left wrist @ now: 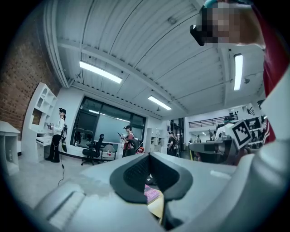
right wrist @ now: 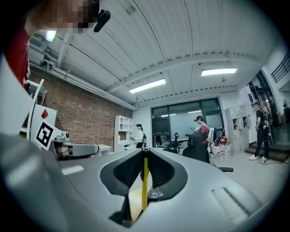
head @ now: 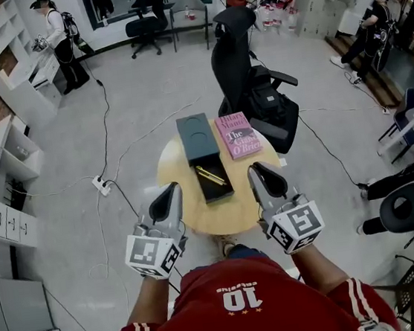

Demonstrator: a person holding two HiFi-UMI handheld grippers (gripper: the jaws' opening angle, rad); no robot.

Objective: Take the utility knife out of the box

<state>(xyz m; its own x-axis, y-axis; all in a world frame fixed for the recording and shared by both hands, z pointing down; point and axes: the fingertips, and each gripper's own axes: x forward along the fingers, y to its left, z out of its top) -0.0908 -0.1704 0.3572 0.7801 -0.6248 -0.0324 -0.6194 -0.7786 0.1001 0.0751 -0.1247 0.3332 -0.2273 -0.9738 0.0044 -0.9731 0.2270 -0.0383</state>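
Note:
A dark box [head: 195,135] lies on the round wooden table [head: 198,216] with its tray pulled out toward me. The yellow utility knife [head: 210,175] lies slantwise in that tray. My left gripper [head: 172,189] hovers over the table's near left edge, shut and empty; the left gripper view shows its jaws [left wrist: 149,156] pressed together. My right gripper [head: 256,168] hangs just right of the tray, apart from it. Its jaws [right wrist: 145,154] stand a narrow slit apart. Only a yellow strip, like the table beneath, shows in the slit. Nothing sticks out of them.
A pink book [head: 238,135] lies on the table to the right of the box. A black office chair with a bag [head: 247,81] stands right behind the table. Cables and a power strip [head: 102,185] lie on the floor to the left. Several people stand farther off.

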